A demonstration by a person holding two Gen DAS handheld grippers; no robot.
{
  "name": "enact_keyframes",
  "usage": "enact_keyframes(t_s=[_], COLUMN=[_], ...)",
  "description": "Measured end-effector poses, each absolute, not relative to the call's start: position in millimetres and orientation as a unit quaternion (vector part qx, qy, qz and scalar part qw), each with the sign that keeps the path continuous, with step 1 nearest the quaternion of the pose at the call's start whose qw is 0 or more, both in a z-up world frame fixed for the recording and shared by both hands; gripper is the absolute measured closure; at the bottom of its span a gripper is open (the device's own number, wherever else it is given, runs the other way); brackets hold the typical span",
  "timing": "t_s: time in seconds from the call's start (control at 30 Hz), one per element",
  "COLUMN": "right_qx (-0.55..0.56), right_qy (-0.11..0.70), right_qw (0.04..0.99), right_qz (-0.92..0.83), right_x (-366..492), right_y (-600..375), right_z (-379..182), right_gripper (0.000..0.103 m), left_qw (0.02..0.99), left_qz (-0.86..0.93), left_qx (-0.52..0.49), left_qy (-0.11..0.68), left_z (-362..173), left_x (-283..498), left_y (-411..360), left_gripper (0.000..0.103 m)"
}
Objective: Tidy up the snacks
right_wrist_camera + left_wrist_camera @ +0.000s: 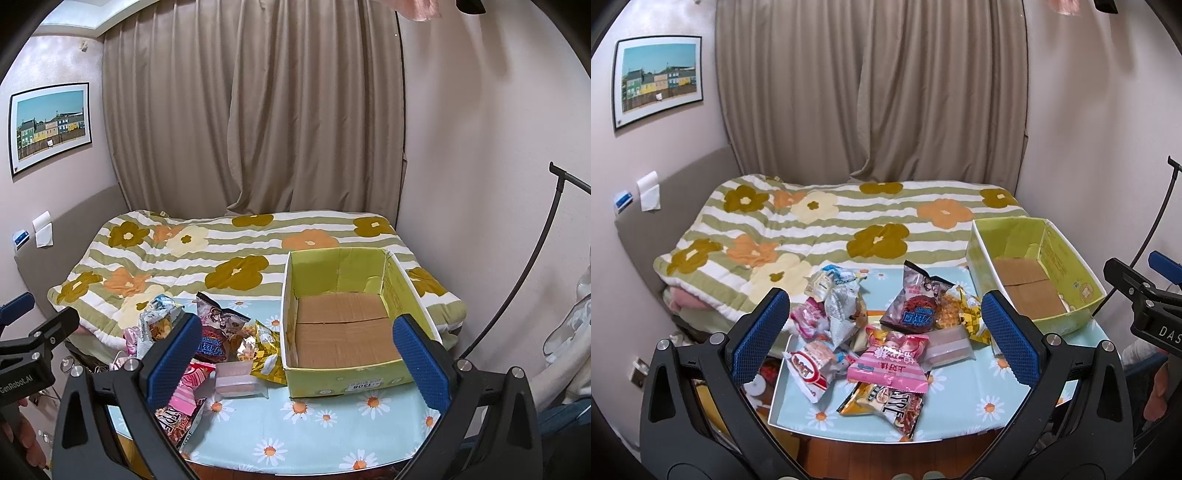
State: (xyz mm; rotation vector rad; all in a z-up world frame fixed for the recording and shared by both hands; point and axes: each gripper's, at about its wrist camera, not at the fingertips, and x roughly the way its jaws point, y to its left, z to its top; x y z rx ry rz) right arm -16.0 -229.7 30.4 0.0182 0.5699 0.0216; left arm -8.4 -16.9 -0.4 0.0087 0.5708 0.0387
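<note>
A pile of snack packets lies on a small table with a light-blue daisy cloth (975,413). It includes a pink packet (890,363), a dark cookie packet (918,302), a gold packet (969,312) and a white-and-red packet (809,367). A green cardboard box (1034,273), open and empty, stands at the table's right. My left gripper (884,336) is open above the pile, holding nothing. My right gripper (297,363) is open, hovering over the box's (351,384) near left part, with the pile (221,339) to its left.
A bed with a flowered striped quilt (827,229) lies just behind the table, beige curtains (871,92) beyond it. The right gripper's body (1145,310) shows at the left wrist view's right edge. A black curved stand (524,280) rises at the right.
</note>
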Motion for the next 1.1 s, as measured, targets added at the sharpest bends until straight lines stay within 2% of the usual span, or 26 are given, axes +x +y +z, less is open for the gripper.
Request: enact_keyframes(t_s=[1.1], right_qx=[0.013], right_qy=[0.283], right_qw=[0.959], right_qz=[0.019], right_x=[-15.3], right_y=[-230.2], right_z=[30.2], right_gripper=[0.000], left_qw=[0.959], left_qz=[0.033], left_qx=[0.008], left_qy=[0.282], left_z=[4.1], left_x=[-13.2], left_y=[-12.6], left_gripper=[0.000])
